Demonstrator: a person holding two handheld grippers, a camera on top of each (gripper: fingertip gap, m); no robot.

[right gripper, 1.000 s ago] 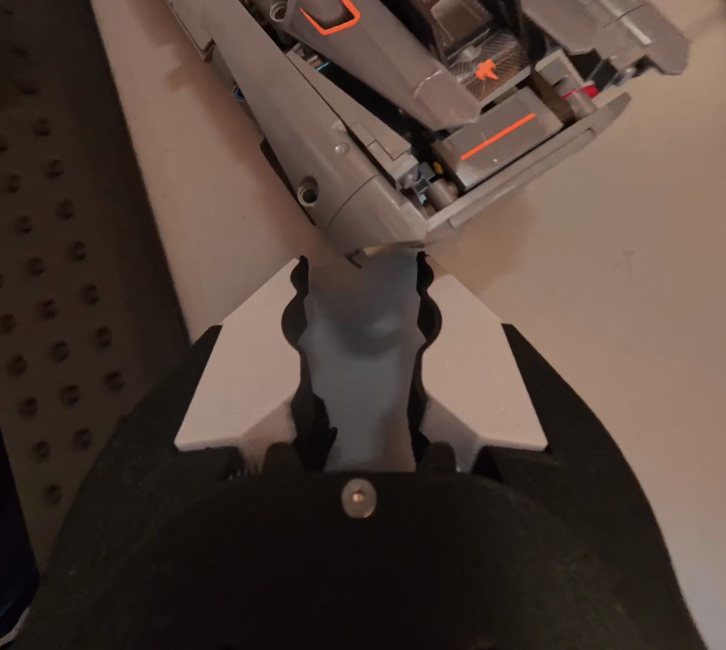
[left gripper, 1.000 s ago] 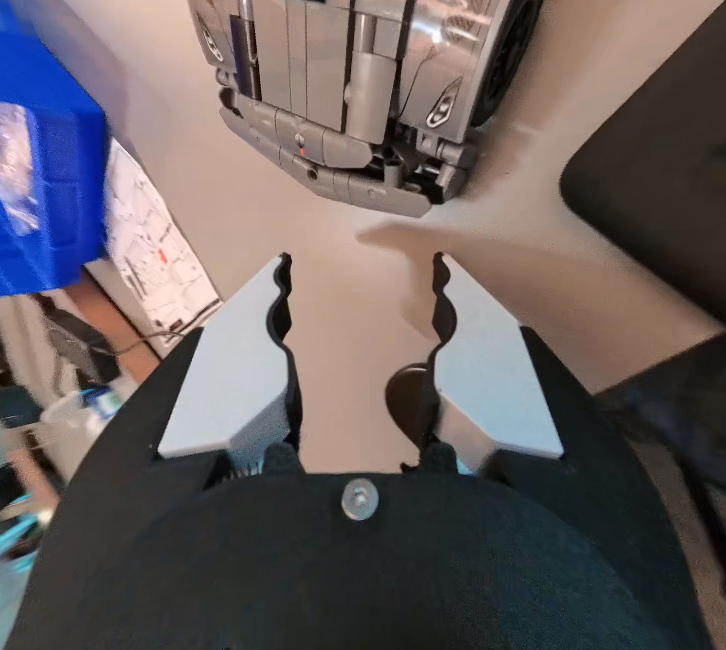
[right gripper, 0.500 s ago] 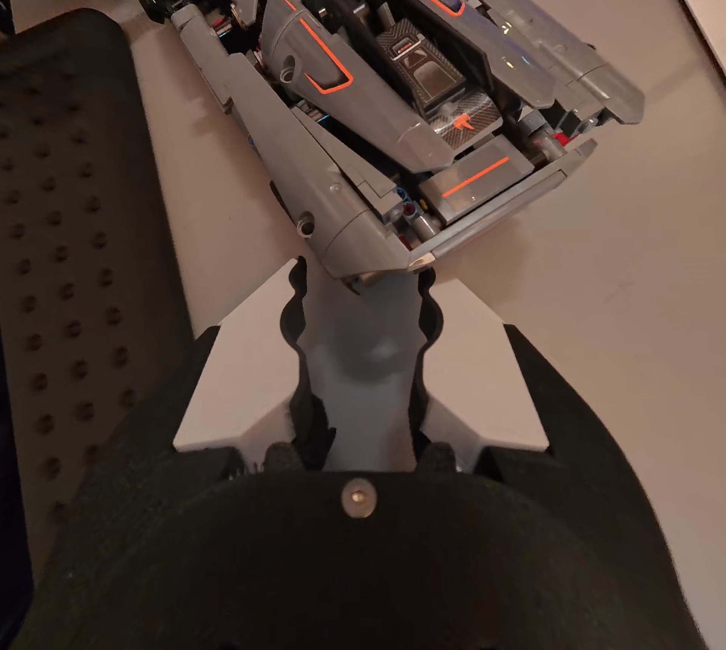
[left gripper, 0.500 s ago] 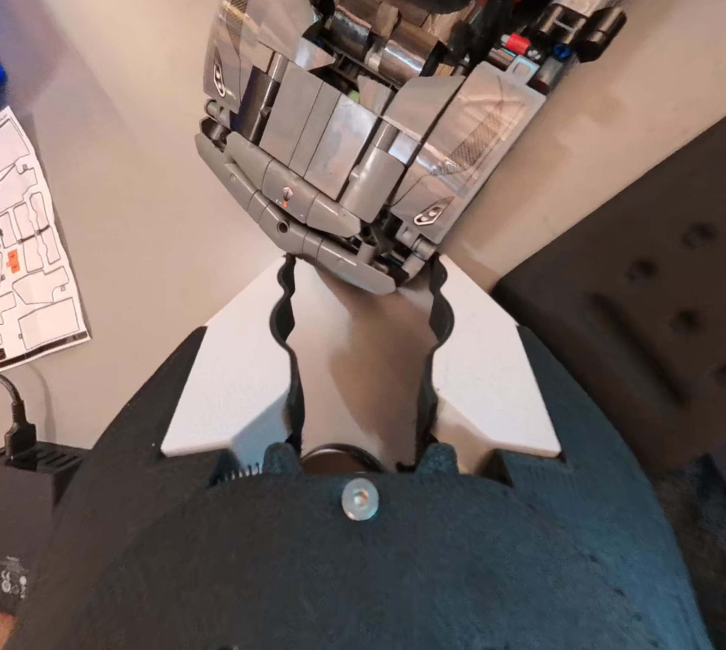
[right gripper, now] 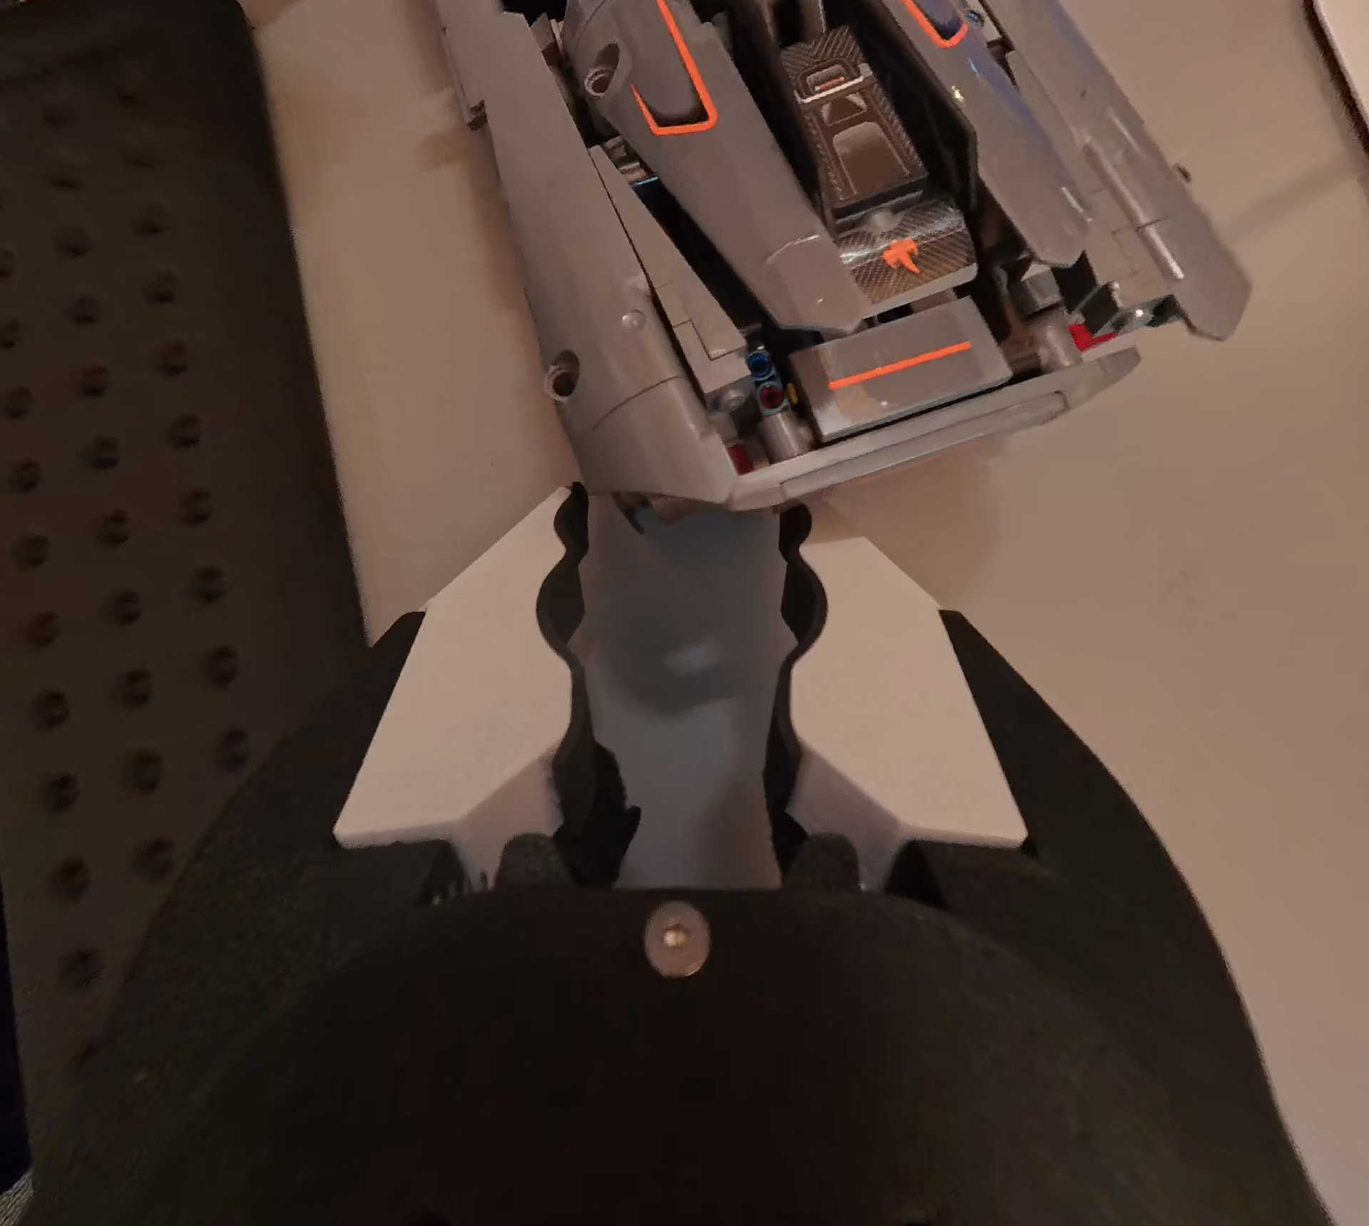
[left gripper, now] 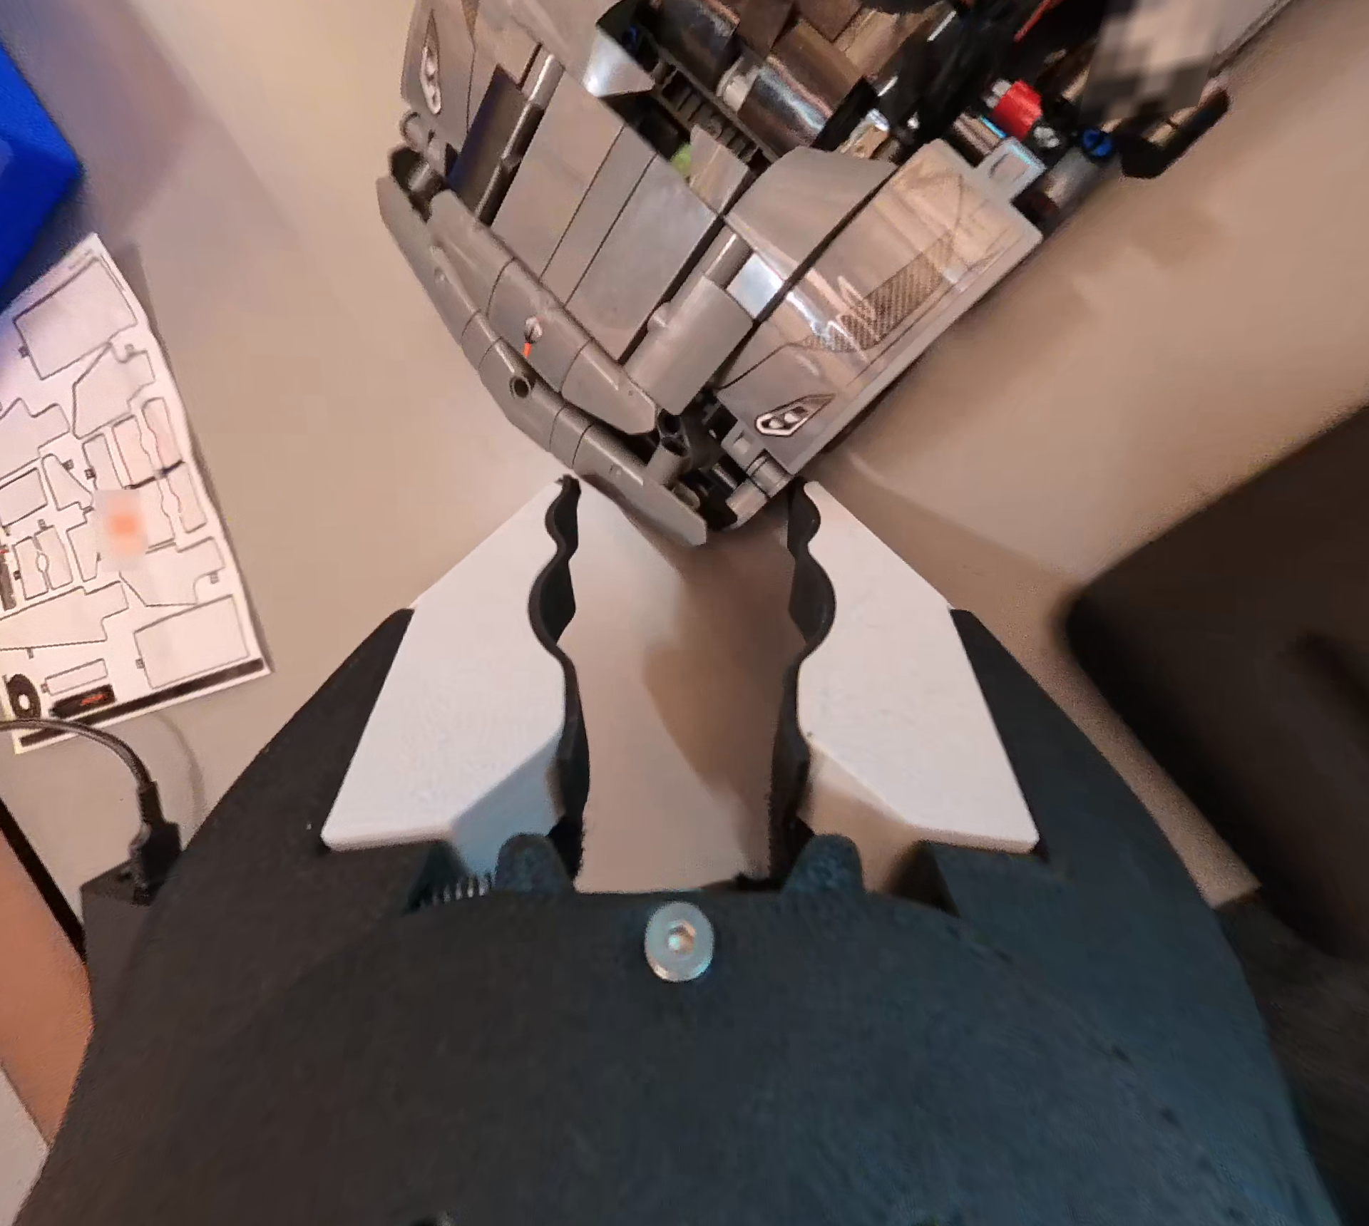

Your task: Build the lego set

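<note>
Grippers, two with jaws apart: left gripper and right gripper flanking one lego car.

A printed sheet lies flat on the desk left of the left tool, a blue box beyond it and a black cable at its near edge. A black perforated mat lies left of the right tool; a white rounded object shows at far right.

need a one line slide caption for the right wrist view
Open right gripper poised at the rear corner of the grey lego car on the table.
</note>
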